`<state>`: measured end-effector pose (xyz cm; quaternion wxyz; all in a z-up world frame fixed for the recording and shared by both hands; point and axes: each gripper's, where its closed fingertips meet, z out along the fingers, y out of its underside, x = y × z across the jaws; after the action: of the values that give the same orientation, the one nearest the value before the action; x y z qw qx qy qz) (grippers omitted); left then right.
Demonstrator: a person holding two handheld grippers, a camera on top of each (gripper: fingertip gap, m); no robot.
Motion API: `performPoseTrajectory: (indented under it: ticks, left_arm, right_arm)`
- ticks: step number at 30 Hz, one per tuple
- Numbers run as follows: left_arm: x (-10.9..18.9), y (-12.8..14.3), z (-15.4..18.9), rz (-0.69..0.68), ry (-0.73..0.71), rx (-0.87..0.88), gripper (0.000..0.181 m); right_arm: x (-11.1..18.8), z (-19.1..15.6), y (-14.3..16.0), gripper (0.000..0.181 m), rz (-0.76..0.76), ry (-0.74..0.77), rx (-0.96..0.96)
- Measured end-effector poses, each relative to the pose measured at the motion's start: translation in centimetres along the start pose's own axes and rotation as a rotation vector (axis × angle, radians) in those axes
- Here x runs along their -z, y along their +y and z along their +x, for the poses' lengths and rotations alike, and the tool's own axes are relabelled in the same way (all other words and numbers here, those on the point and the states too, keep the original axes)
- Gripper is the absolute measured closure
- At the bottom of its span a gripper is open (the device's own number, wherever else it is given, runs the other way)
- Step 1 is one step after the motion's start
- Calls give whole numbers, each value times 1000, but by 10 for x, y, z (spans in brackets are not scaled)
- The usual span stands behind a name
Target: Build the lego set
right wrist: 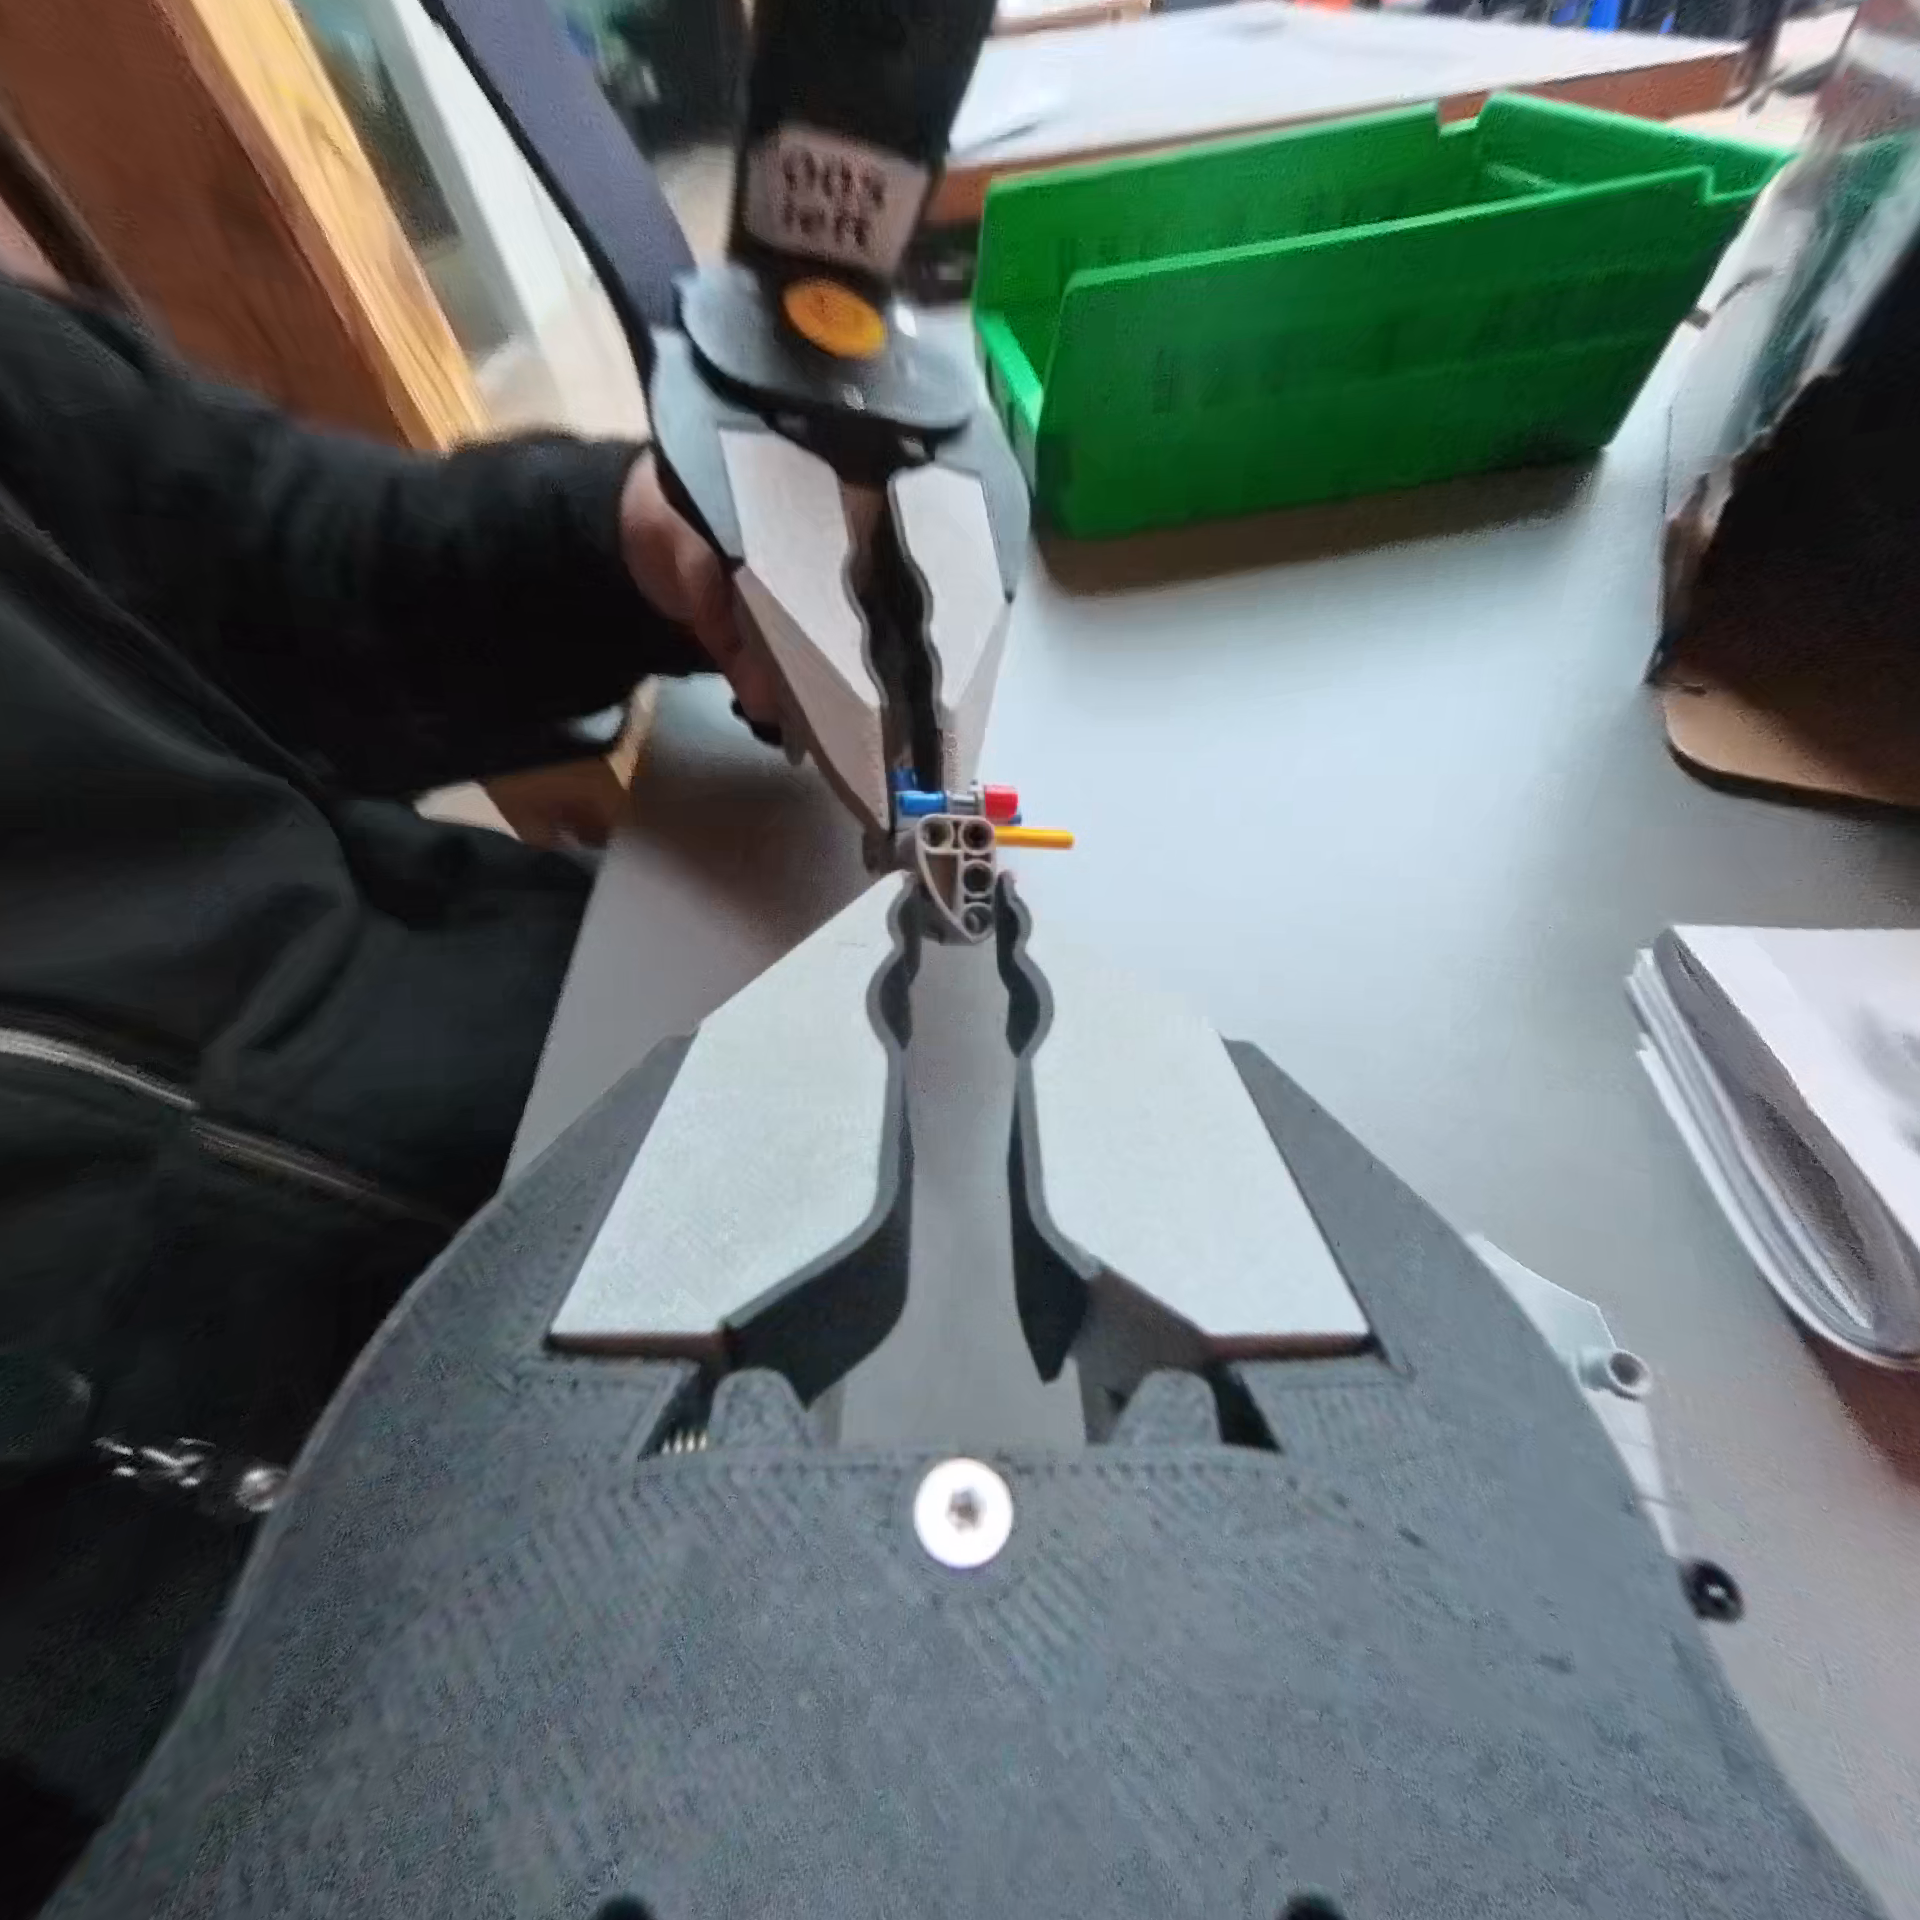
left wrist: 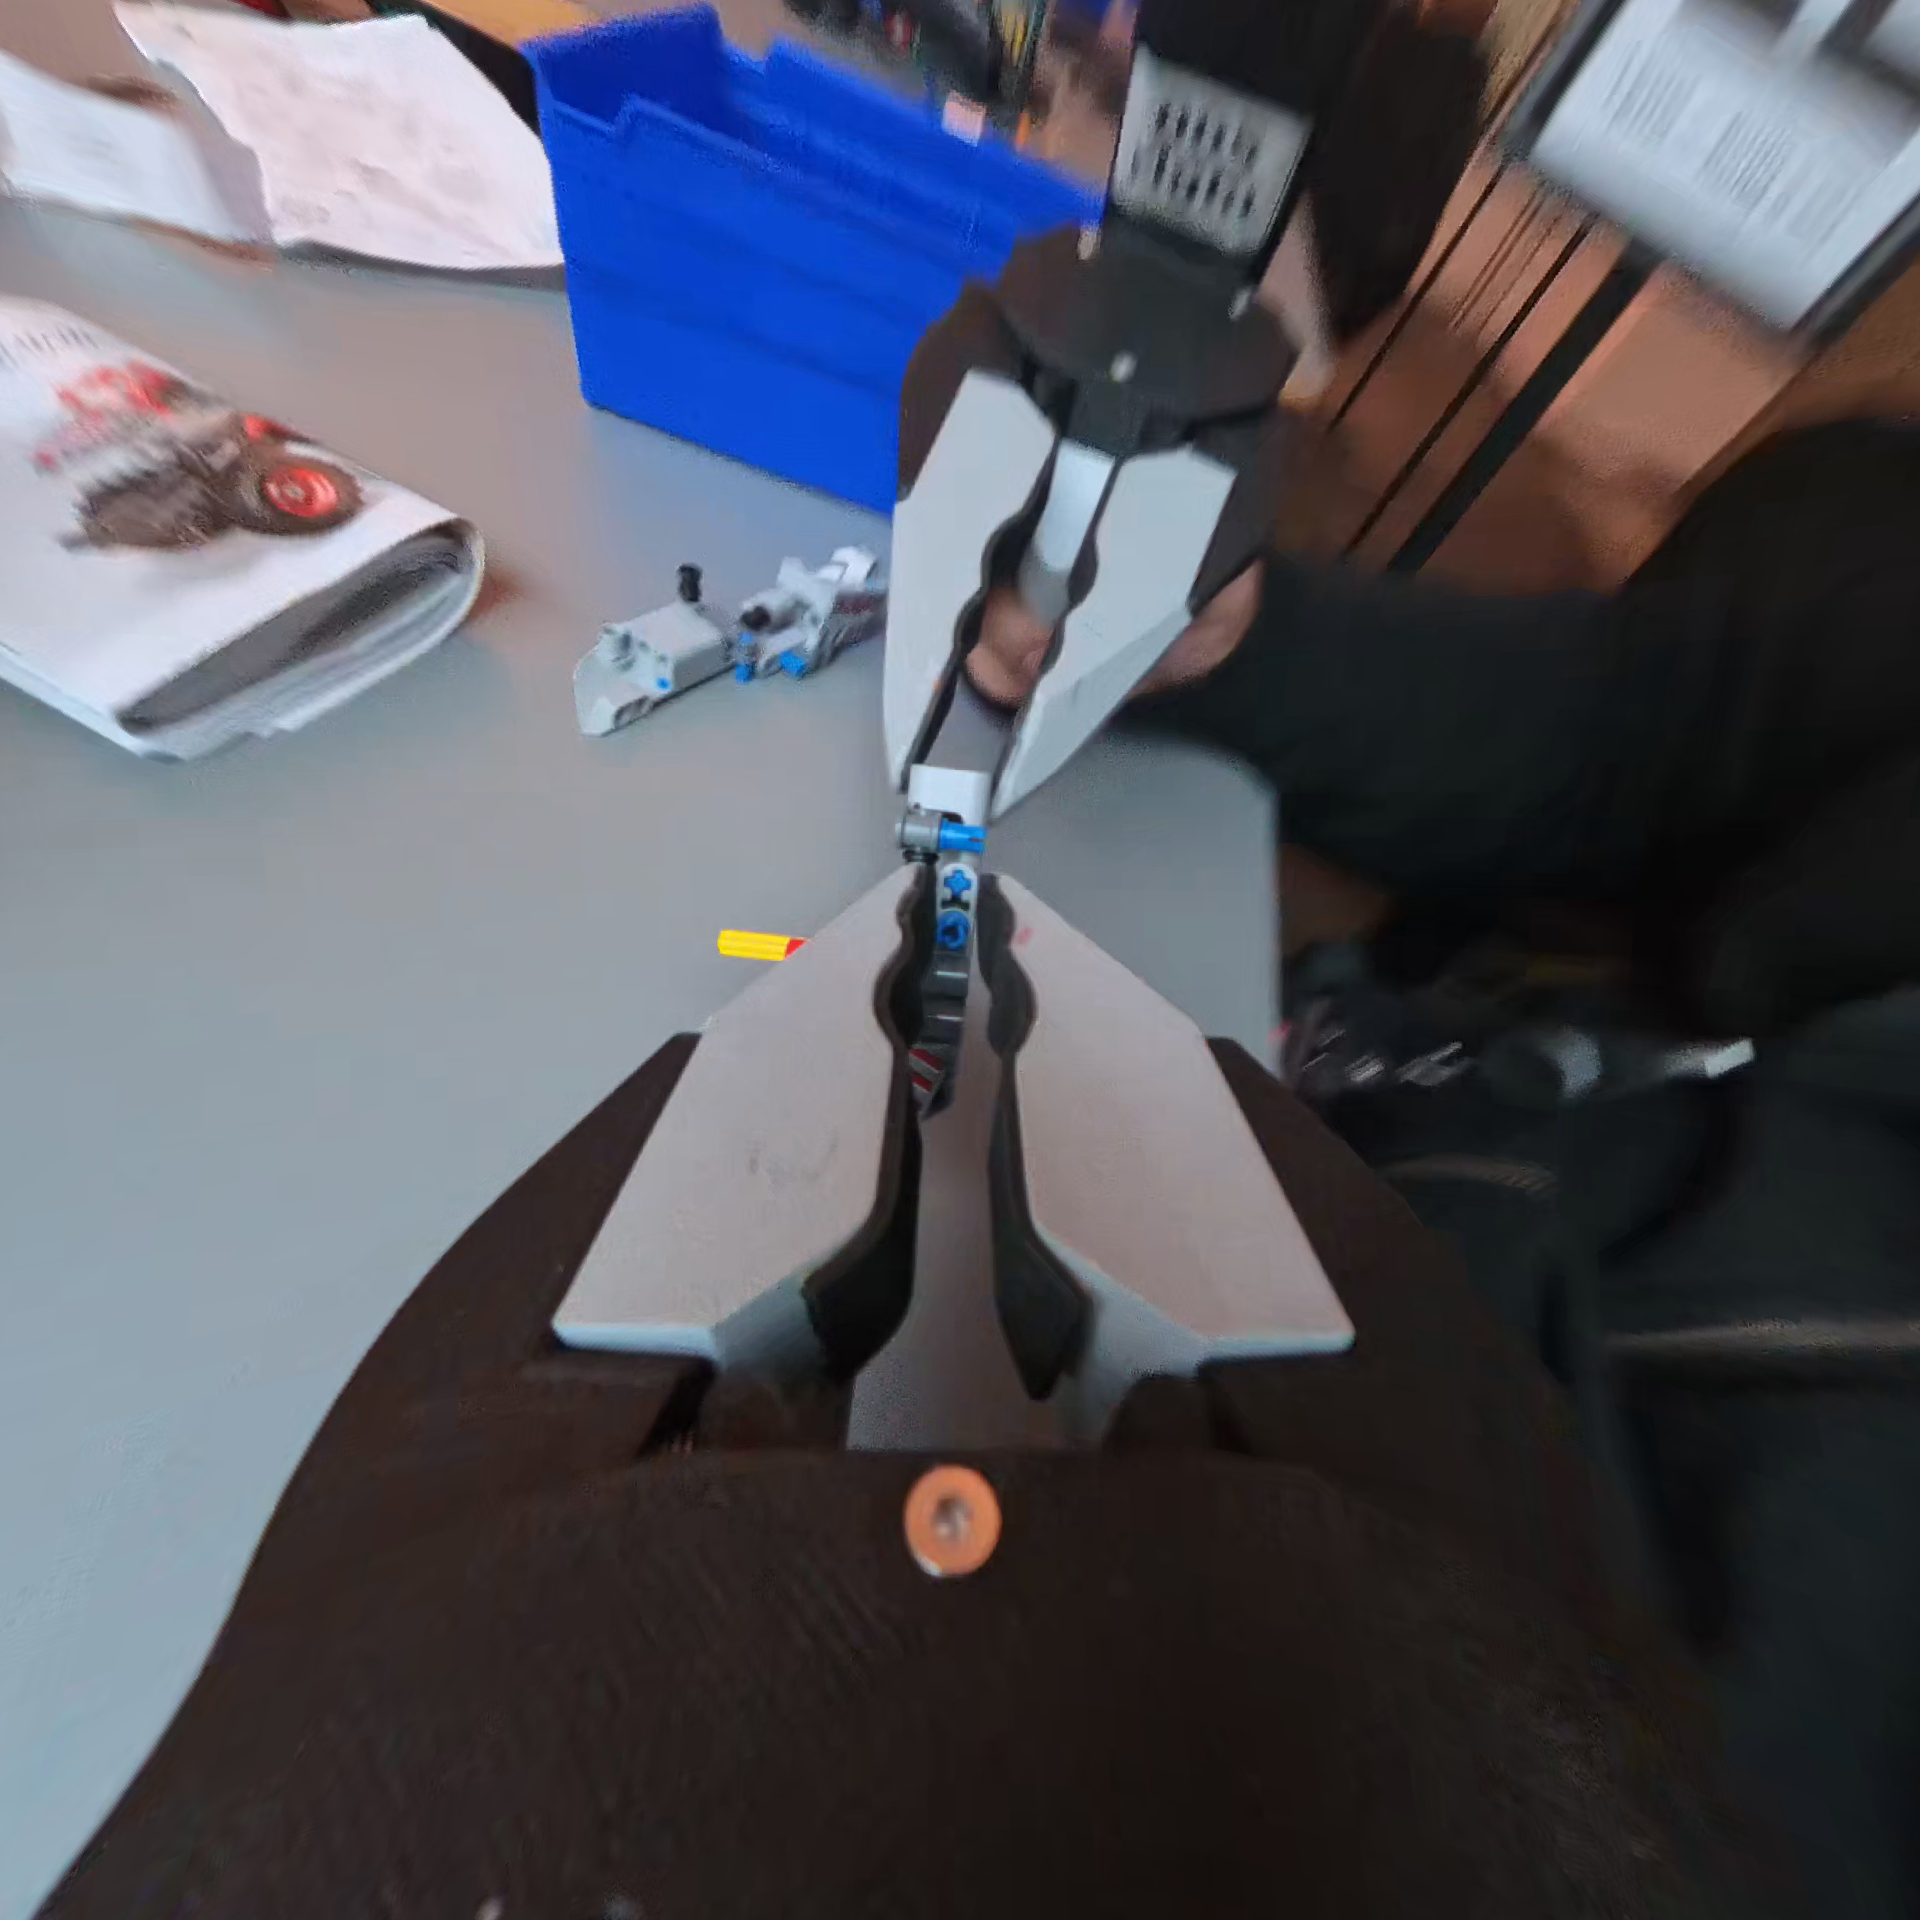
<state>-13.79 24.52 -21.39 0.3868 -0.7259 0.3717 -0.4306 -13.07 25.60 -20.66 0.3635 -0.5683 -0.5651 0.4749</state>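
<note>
Grey table [left wrist: 312, 935] edge lies right of both tools' meeting tips.

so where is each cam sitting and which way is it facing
Left wrist view: on the left tool, looking along its fingers over the grey table toward the blue bin; shows a dark sleeve.
Right wrist view: on the right tool, facing the green bin; shows a hand.
Shared: the two tools meet tip to tip, each gripping a lego piece.
</note>
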Motion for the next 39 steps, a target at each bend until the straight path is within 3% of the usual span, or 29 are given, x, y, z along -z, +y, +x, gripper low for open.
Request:
performPoseTrajectory:
  ticks: [1, 4, 9, 14, 18, 19, 21, 24, 27, 32, 36, 39]
  left_arm:
    - [4, -7, 0, 51, 60, 101, 175]
    - [13, -13, -4, 146, 149, 277, 175]
    - [15, -16, -4, 213, 222, 404, 175]
    - [14, -20, -4, 253, 213, 366, 176]
    - [12, -22, 2, 242, 187, 280, 175]
    - [10, -22, 4, 234, 166, 221, 175]
    - [6, -21, 12, 212, 44, -81, 175]
    - [10, -24, 37, 206, -165, -725, 175]
    - [12, -18, 36, 137, -354, -1147, 176]
    - [8, -5, 24, 11, -587, -1506, 176]
    - [5, -1, 13, -40, -640, -1542, 176]
    - [4, 1, 8, -65, -667, -1522, 176]
  right_arm:
    - [8, 0, -11, 181, 77, -38, -55]
    - [28, 4, -26, 174, 231, -88, -155]
    - [16, 7, -13, 155, 138, 3, -96]
    - [-5, 5, 3, 150, 14, 45, -27]
    - [-10, 0, -1, 147, 39, 14, -34]
    - [-10, -4, -5, 151, 60, -10, -43]
    - [-8, -13, -10, 165, 69, -35, 13]
    - [-2, -30, -21, 161, 133, 12, 234]
    - [-4, -36, -17, 153, 125, 22, 276]
    - [-6, -31, -7, 151, 71, 37, 276]
    - [-9, -27, -3, 141, 48, 22, 211]
    - [-11, -15, 1, 150, 22, 85, 193]
